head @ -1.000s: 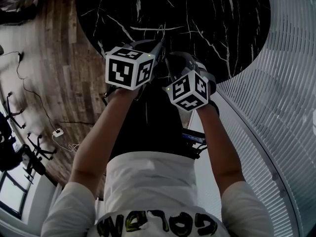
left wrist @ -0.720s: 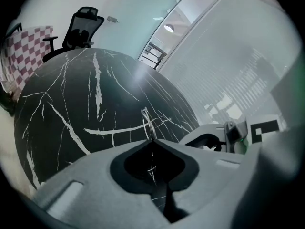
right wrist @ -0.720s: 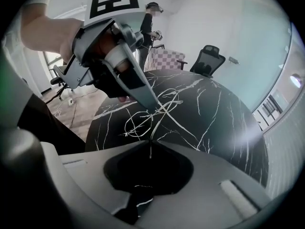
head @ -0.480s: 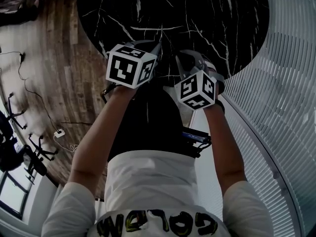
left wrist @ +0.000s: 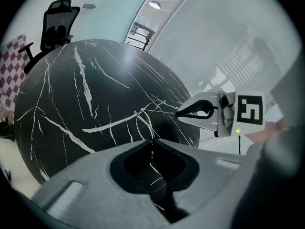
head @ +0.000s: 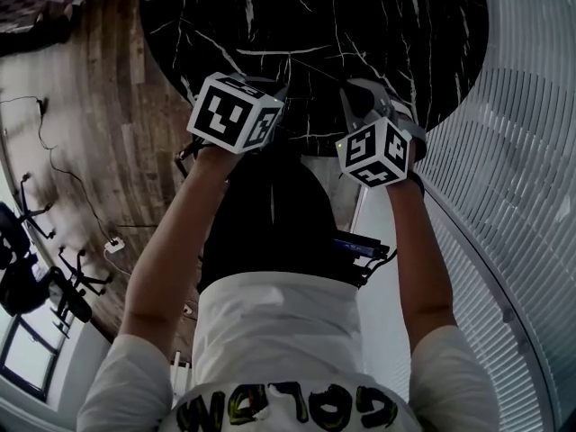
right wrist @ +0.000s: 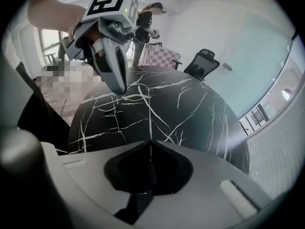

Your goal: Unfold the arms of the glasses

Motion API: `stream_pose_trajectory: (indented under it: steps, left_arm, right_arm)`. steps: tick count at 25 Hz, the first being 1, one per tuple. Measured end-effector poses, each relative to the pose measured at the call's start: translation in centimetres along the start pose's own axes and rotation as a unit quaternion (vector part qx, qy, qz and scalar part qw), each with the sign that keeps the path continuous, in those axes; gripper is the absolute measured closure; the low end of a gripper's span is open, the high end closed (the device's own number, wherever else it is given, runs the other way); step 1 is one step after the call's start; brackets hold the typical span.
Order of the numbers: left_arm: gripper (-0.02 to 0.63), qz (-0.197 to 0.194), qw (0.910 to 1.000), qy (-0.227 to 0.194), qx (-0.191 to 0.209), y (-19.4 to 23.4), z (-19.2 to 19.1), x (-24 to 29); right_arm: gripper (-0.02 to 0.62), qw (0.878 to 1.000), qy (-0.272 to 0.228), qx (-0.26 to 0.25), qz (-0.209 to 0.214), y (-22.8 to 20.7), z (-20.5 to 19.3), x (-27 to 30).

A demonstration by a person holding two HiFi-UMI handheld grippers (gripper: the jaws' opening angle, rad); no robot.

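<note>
I am holding both grippers tilted down over the near rim of the black, white-veined marble counter (head: 360,25). My left gripper (left wrist: 152,140) is keeping its jaws pressed tip to tip. My right gripper (right wrist: 150,141) is closing its jaws, the tips all but meeting, with nothing I can make out between them. I am failing to tell the glasses from the pale veins there. Lettering (head: 288,409) on my white shirt (head: 270,331) is showing, partly reading "GOL".
</note>
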State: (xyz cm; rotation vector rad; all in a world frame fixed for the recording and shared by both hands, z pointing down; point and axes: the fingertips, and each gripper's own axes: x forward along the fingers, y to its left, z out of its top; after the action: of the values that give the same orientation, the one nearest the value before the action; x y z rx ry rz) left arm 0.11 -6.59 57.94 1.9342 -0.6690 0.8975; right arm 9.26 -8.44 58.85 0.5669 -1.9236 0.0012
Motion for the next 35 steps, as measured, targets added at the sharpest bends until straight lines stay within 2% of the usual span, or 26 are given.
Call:
stream_pose_trajectory:
  steps: [7, 14, 17, 21, 24, 30, 33, 35]
  left_arm:
    - [0.594, -0.030, 0.9990, 0.034, -0.001, -1.0, -1.5, 0.4]
    - [0.592, -0.061, 0.9965, 0.054, -0.021, -1.7, -2.7, 0.5]
    - [0.592, -0.062, 0.9964, 0.044, -0.038, -1.1, -2.6, 0.5]
    - [0.592, -0.059, 0.9963, 0.039, -0.049, -0.3, -2.6, 0.4]
    - [0.594, -0.059, 0.9961, 0.040, -0.051, -0.2, -2.7, 0.4]
    - [0.595, -0.063, 0.9959, 0.046, -0.047, -0.6, -3.2, 0.7]
    - [0.595, -0.059, 0.9961, 0.049, -0.042, -0.9, -3.3, 0.7]
    - [0.595, -0.053, 0.9967, 0.049, -0.037, -0.9, -3.3, 0.6]
  right_arm:
    - [0.587, 0.999, 0.010, -0.035, -0.018, -0.6, -0.7, 0.1]
    - [0.588, 0.996, 0.020, -0.078, -0.026, -0.7, -0.9, 0.5]
    - [0.581, 0.996, 0.018, -0.082, -0.022, -0.4, -0.7, 0.6]
    - [0.511, 0.996, 0.006, -0.082, -0.014, 0.3, -0.1, 0.0]
    - [0.506, 0.994, -0.014, -0.110, -0.016, 0.9, 0.9, -1.3]
    - [0.514, 0.980, -0.050, -0.192, -0.010, 3.3, 4.3, -2.1]
    - [0.517, 0.979, -0.043, -0.199, -0.012, 3.3, 4.4, -1.5]
    - [0.500, 0.980, -0.061, -0.187, -0.012, 3.1, 5.0, -2.0]
